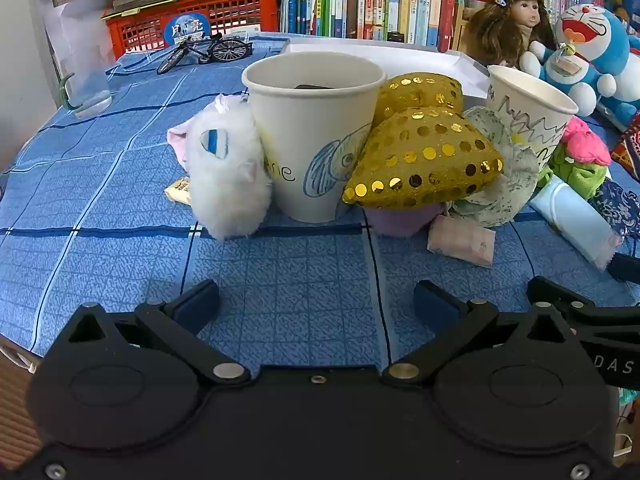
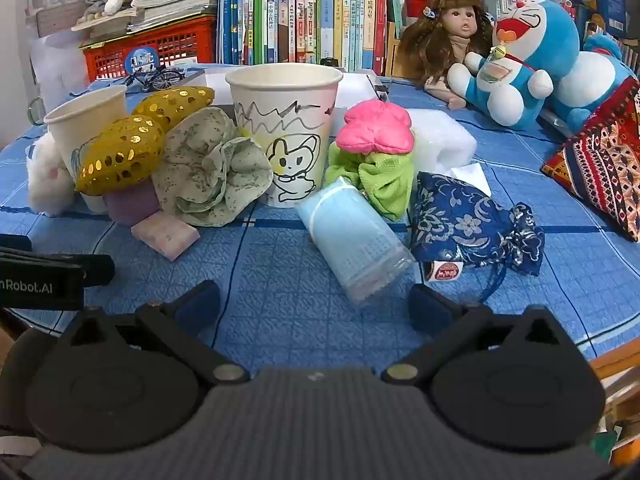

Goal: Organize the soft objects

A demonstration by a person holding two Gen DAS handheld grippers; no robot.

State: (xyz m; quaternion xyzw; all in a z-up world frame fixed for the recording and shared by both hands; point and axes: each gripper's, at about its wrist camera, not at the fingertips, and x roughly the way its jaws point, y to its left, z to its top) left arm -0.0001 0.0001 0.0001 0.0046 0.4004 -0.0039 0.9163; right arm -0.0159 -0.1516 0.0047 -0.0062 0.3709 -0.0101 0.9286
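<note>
Soft objects lie in a row on the blue checked tablecloth [image 1: 280, 272]. A white plush [image 1: 224, 172] leans on a paper cup [image 1: 312, 136]. A gold sequin bow [image 1: 424, 152] rests on a purple sponge [image 1: 400, 218], beside a green scrunchie [image 2: 212, 168] and a pink tissue pack [image 2: 166, 234]. A second cup with a drawn cat [image 2: 286, 128] stands mid-table. Right of it are a pink and green cloth flower [image 2: 374, 148], a blue mask roll [image 2: 356, 236] and a blue brocade pouch [image 2: 468, 224]. My left gripper [image 1: 316, 300] and right gripper [image 2: 314, 302] are open, empty, short of the objects.
A doll [image 2: 452, 36] and a Doraemon plush [image 2: 520, 60] sit at the back right before a bookshelf [image 2: 304, 16]. A red crate [image 1: 192, 20], a toy bicycle [image 1: 204, 50] and a white box [image 1: 384, 56] stand behind the cups. A patterned cushion [image 2: 604, 160] lies far right.
</note>
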